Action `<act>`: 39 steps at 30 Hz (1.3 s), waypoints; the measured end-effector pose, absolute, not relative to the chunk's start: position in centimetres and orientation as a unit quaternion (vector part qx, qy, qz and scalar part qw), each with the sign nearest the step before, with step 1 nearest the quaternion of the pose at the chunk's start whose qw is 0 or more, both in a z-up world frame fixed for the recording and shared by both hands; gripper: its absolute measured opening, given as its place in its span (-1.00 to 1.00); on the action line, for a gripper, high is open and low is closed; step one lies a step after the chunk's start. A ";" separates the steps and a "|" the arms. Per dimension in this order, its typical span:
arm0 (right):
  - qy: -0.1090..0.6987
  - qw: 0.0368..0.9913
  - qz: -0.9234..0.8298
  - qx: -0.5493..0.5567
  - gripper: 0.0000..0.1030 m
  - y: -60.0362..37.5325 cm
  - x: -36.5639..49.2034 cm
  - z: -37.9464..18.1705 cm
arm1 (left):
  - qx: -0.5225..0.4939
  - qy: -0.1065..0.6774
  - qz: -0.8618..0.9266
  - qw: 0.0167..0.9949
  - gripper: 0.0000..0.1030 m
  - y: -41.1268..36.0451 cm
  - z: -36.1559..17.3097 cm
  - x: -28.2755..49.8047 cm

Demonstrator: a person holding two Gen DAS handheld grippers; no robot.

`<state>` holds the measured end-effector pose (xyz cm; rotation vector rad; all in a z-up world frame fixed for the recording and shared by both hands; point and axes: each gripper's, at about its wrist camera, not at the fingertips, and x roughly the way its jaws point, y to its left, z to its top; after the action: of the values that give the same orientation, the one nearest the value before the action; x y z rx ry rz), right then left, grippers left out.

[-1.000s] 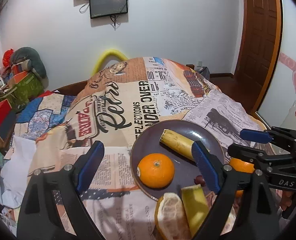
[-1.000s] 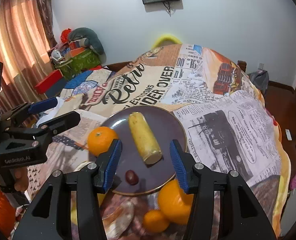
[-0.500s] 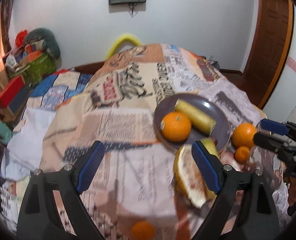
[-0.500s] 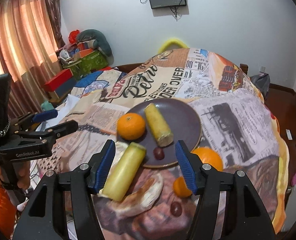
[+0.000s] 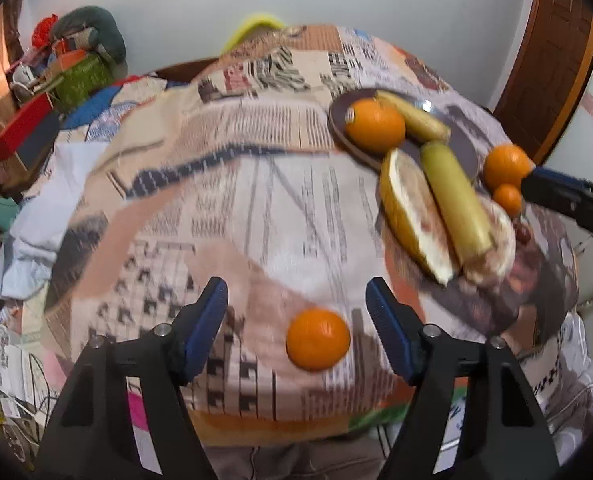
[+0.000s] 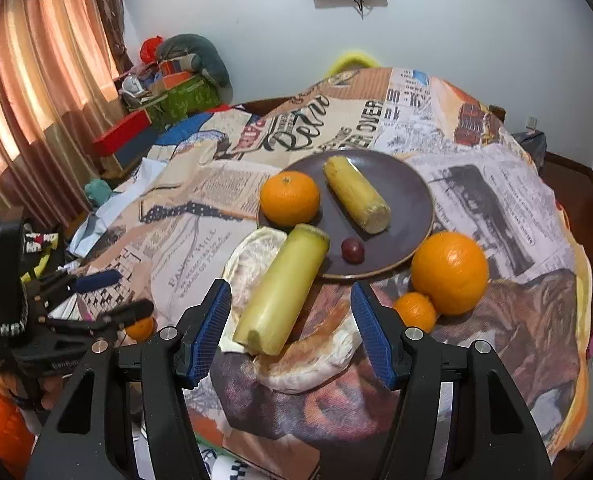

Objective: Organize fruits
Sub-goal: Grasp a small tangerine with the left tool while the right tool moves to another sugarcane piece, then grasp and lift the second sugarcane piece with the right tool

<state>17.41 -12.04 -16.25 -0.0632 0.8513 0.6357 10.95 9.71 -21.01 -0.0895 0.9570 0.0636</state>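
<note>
A rounded worktop [image 6: 496, 208] carries a newsprint-patterned cloth [image 6: 200, 240]. Directly on the cloth lie a dark plate [image 6: 408, 184], two pomelo peel pieces [image 6: 252, 260] with a pale green cane length [image 6: 284, 288] across them, a large orange [image 6: 450, 274], a small mandarin [image 6: 415, 312] touching it, and a lone mandarin [image 5: 317, 339] near the front edge.

Printed cloth cover [image 6: 476, 184], matt brown plate [image 6: 412, 200], glossy orange [image 6: 449, 273].

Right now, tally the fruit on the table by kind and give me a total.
Oranges, large and small: 4
Sugarcane pieces: 2
Pomelo pieces: 2
Grapes: 1 in the right wrist view
Total: 9
</note>
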 end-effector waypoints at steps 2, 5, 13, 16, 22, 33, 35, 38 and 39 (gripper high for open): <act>0.410 0.859 0.304 -0.030 0.14 -11.9 17.3 -16.5 | -0.046 0.465 0.031 0.884 0.39 9.7 -21.5 10.5; 0.413 0.858 0.305 -0.031 0.14 -11.7 17.1 -16.7 | -0.053 0.469 0.025 0.881 0.33 9.6 -21.9 10.1; 0.422 0.851 0.313 -0.028 0.14 -11.4 17.1 -17.3 | -0.053 0.474 0.026 0.879 -0.19 9.1 -22.8 9.6; 0.425 0.849 0.314 -0.027 0.14 -11.3 17.3 -17.5 | -0.054 0.474 0.022 0.879 -0.35 9.0 -22.6 9.8; 0.425 0.848 0.317 -0.015 0.14 -11.3 18.0 -17.6 | -0.051 0.471 0.025 0.880 -0.35 9.0 -21.7 11.0; 0.436 0.840 0.324 -0.023 0.14 -9.7 19.9 -18.8 | -0.048 0.437 0.018 0.898 -0.35 8.7 -19.3 14.4; 0.440 0.837 0.324 -0.019 0.12 -9.6 20.2 -19.0 | -0.046 0.434 0.015 0.899 -0.35 8.6 -19.2 14.8; 0.449 0.832 0.325 -0.017 -0.04 -9.2 20.8 -19.6 | -0.046 0.431 0.008 0.901 -0.35 8.3 -19.2 15.3; 0.452 0.831 0.323 -0.017 -0.06 -9.1 21.0 -19.8 | -0.046 0.431 0.007 0.901 -0.35 8.3 -19.3 15.5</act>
<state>20.98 -9.10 -19.82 -0.0368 0.9592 0.6844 15.47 8.26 -19.28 -0.0955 0.8915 0.0135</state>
